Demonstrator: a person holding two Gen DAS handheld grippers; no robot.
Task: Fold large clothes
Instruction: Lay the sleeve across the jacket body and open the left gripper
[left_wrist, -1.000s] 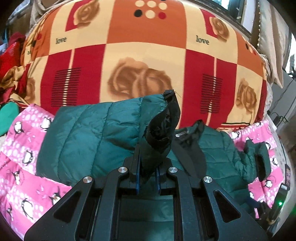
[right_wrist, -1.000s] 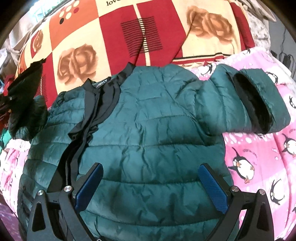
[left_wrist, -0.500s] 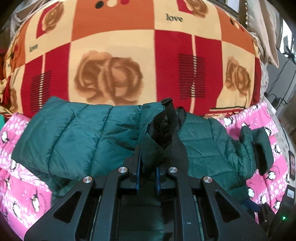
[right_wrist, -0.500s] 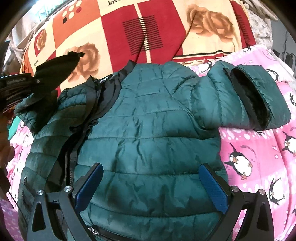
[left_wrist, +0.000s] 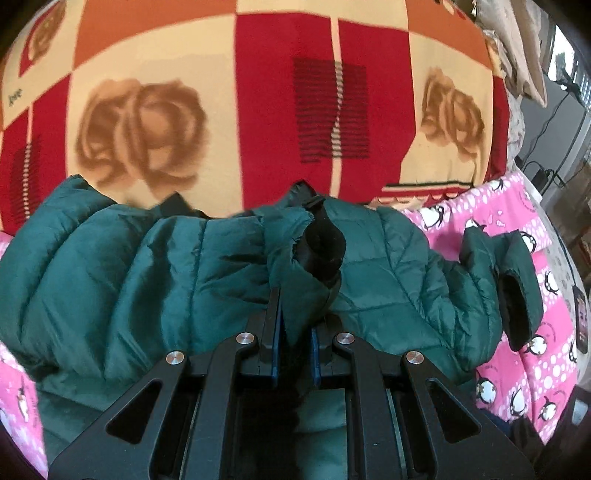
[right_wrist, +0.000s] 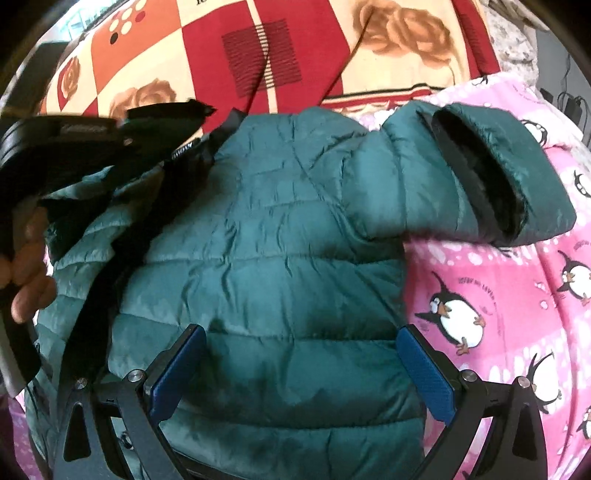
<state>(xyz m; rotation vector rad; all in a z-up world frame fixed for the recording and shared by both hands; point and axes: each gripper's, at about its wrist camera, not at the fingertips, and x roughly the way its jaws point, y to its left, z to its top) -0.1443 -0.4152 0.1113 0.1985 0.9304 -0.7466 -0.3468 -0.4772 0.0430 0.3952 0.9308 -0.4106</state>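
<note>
The left gripper (left_wrist: 294, 332) is clenched on the sleeve cuff (left_wrist: 317, 243) of the dark green quilted puffer jacket (right_wrist: 280, 258) lying on the pink penguin-print bedsheet (right_wrist: 517, 314) near its far edge, w/ the right gripper (right_wrist: 301, 373) released above the jacket body, so the slippery cuff may slide out & the fold falls open.

A bed spread with a pink penguin-print sheet (right_wrist: 517, 295) fills the foreground; behind it lies a large blanket (left_wrist: 258, 92) checked in red, orange and cream with brown roses. Daylight enters from a window (left_wrist: 565, 62) at the upper right, where dark cables (left_wrist: 546, 162) trail beside the bed's right edge.
</note>
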